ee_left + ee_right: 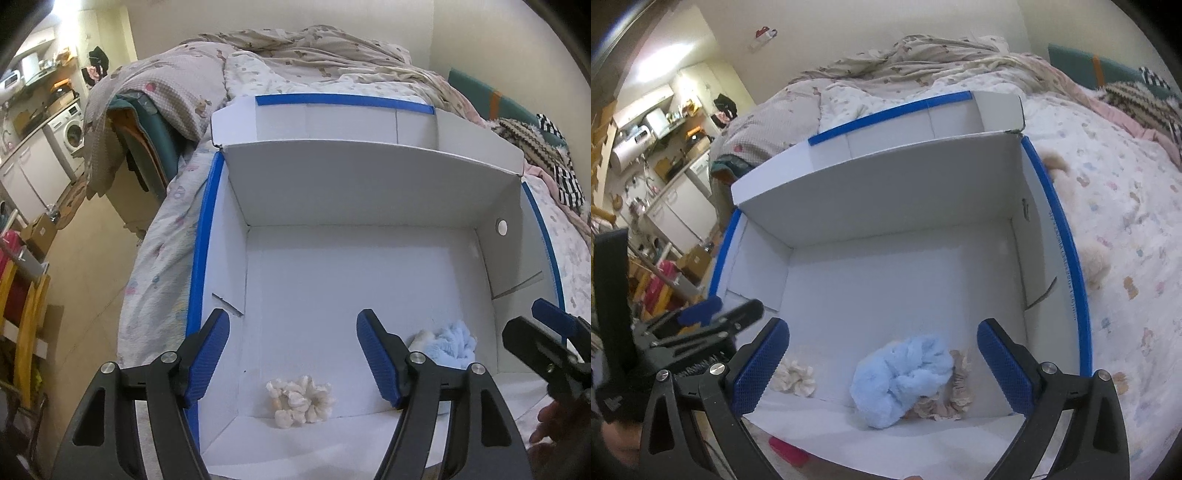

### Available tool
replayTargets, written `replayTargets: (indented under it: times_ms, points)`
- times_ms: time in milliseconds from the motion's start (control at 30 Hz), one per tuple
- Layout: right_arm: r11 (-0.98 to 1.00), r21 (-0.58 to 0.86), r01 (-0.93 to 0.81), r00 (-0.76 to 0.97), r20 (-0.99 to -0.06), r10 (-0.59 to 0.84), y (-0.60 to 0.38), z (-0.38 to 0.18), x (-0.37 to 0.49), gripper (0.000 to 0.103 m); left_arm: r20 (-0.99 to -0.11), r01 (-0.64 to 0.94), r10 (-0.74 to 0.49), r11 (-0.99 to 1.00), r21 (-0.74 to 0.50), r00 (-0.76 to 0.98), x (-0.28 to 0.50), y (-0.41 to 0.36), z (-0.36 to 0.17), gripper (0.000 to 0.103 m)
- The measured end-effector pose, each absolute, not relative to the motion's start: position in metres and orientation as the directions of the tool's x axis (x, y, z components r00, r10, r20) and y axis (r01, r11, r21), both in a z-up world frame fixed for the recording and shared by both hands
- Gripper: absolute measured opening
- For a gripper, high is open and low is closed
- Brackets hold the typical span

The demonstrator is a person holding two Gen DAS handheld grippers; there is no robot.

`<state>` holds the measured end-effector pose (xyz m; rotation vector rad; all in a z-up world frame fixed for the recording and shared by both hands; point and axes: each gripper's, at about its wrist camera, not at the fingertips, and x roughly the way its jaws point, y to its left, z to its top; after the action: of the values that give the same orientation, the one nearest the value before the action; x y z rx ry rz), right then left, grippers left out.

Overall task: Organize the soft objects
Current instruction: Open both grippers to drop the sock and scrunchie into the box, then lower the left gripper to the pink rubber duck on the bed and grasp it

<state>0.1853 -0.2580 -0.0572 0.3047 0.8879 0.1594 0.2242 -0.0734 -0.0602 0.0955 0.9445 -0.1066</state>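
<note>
Behind everything we see a bed with a rumpled blanket, and on it sits a big white box with blue edges. Our left gripper hangs over the box with its fingers spread and nothing between them. Below it lies a cream scrunchie on the box floor. Our right gripper has its fingers spread wide too, over a fluffy blue scrunchie that touches a pinkish scrunchie beside it.

Left tongs gape over the white box — cream scrunchie lying inside, untouched.
</note>
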Motion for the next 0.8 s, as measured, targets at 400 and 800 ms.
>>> replayTargets:
  times_ms: [400,800]
  points:
    - [0.963,0.267,-0.024,0.597,-0.769,0.228,-0.247,-0.060,0.176,0.103,-0.806,0.116,-0.032,0.992,0.045,0.592,0.204,-0.061,-0.050,0.069]
    - [0.956,0.293,0.012,0.626,-0.748,0.221,-0.253,-0.051,0.154,0.103,-0.815,0.112,-0.039,0.993,0.032,0.579,0.178,-0.040,-0.037,0.069]
